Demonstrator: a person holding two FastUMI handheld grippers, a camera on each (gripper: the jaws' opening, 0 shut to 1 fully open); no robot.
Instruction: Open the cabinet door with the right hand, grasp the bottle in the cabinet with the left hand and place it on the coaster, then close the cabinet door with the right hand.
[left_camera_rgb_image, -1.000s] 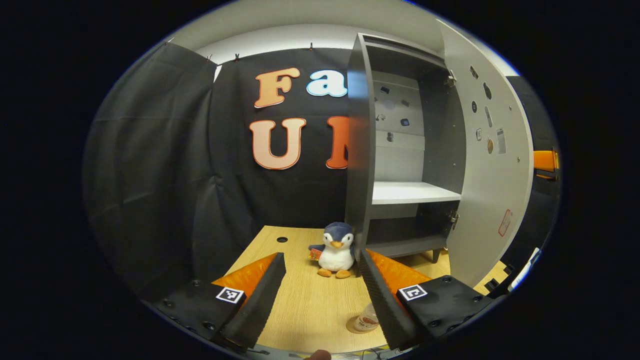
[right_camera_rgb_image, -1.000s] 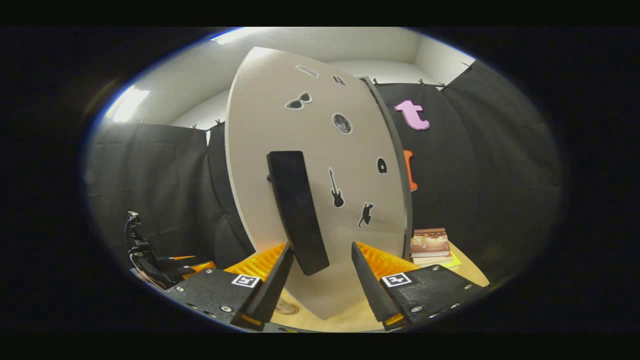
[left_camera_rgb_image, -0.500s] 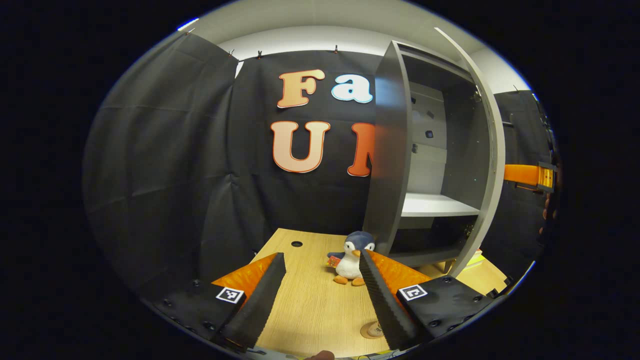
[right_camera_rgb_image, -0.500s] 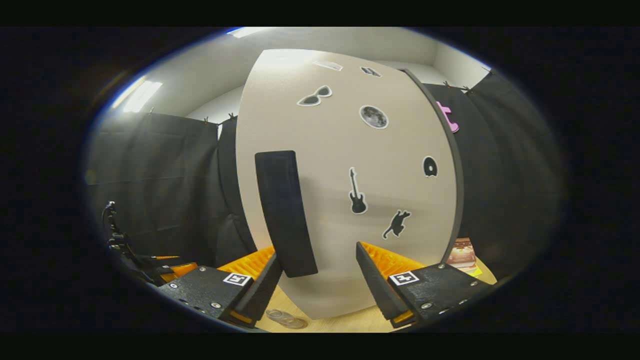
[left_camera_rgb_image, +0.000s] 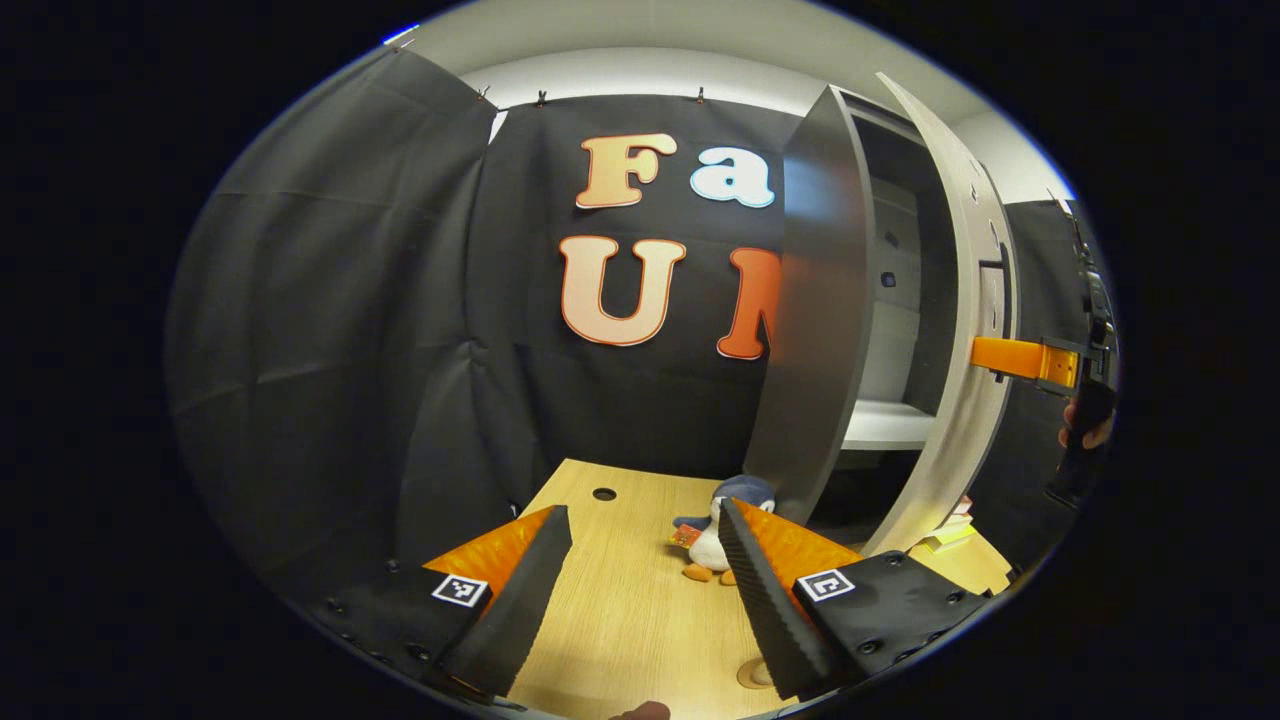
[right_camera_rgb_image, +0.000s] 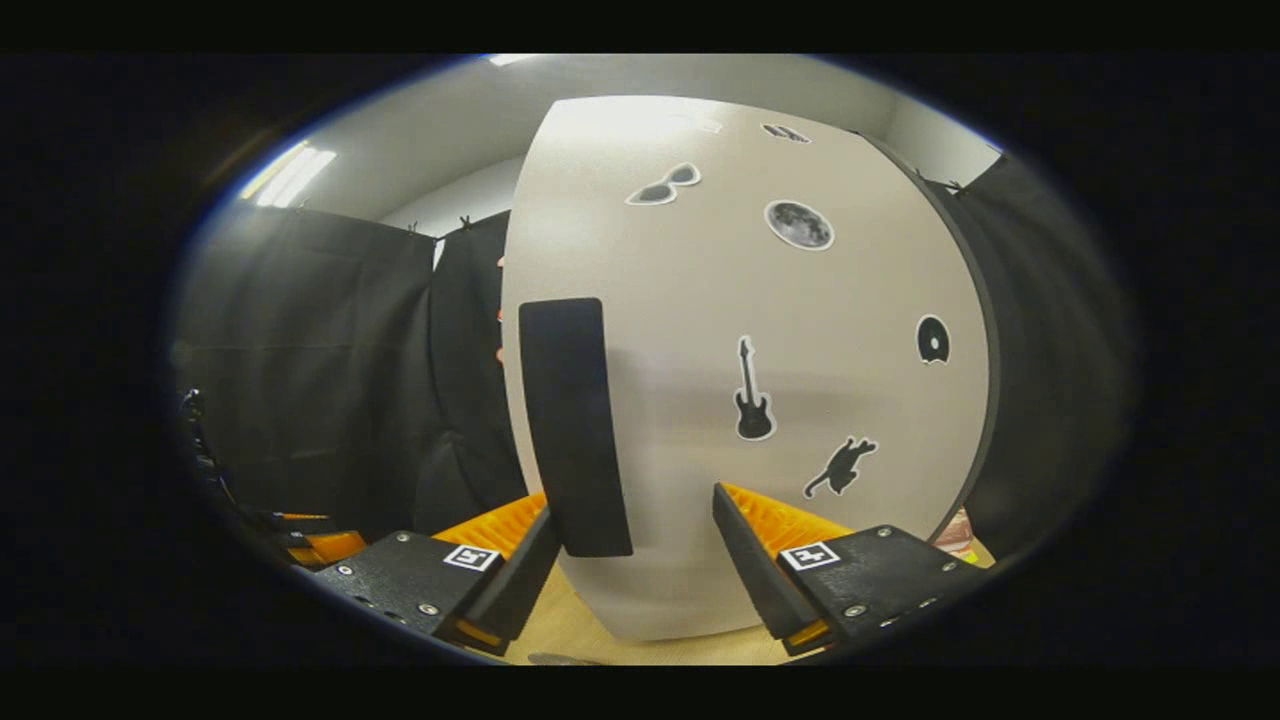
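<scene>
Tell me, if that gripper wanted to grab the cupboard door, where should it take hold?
Probably by the dark upright handle near the cabinet door's free edge. It stands proud of the flat panel, so the right gripper, now open just below it, could come straight at the door's face and close one finger on each side of the bar.

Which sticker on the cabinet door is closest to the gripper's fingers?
The cat sticker. It sits lowest on the cabinet door, just above the right gripper. The guitar sticker is a bit higher, and the moon and sunglasses are near the top.
</scene>
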